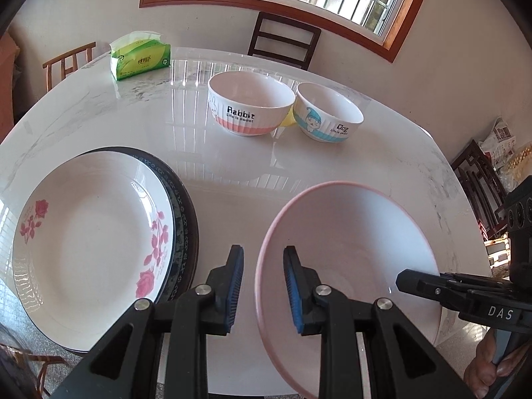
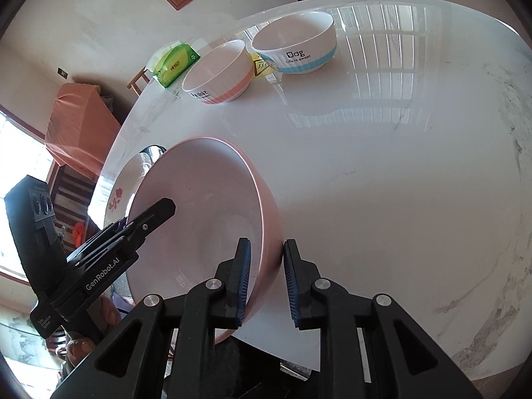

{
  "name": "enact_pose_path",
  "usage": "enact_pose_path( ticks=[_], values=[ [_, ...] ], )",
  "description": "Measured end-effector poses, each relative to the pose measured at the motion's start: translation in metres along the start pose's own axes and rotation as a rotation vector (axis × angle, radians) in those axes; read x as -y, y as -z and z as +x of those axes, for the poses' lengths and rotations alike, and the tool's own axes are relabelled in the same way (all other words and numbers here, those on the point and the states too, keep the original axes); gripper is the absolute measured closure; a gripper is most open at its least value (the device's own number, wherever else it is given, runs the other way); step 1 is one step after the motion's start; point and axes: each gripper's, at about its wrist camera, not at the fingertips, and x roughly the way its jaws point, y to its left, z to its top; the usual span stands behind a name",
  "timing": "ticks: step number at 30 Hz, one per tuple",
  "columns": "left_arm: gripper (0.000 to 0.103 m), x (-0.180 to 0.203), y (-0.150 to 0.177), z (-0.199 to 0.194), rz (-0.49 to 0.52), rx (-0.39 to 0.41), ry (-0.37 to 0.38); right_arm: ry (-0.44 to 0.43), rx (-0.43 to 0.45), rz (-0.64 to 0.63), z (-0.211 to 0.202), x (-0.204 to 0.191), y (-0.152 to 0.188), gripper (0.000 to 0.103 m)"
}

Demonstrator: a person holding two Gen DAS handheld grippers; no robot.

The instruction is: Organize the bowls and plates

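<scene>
"Rabbit" pink-banded white bowl point(image 1: 249, 103) just beside "Dog" blue-banded bowl point(image 1: 329, 113), both beyond big pink ceramic bowl point(image 2: 199, 219), right gripper point(image 2: 265, 282) fingers clamping its rim, left gripper point(image 1: 262, 289) fingers part-open astride opp. rim, contact unclear

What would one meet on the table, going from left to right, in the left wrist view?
Flowered plate on a dark-rimmed plate → left gripper → pink bowl → right gripper. Far row: tissue pack → Rabbit bowl → Dog bowl.
</scene>
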Motion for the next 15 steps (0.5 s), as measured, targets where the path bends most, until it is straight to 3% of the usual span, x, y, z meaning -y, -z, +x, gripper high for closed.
enact_pose_path(
  ticks=[9, 12, 15],
  values=[
    [0.068, -0.021, -0.013, -0.026, -0.061, 0.001, 0.041, -0.022, 0.129, -0.064, -0.046, -0.01, -0.008, 0.078],
    [0.063, -0.021, -0.024, -0.04, -0.046, 0.025, 0.023, -0.036, 0.13, -0.094, -0.056, -0.018, -0.014, 0.077],
    [0.06, -0.021, -0.041, -0.051, -0.03, 0.04, 0.006, -0.106, 0.093, -0.064, -0.059, -0.02, -0.024, 0.077]
  ],
)
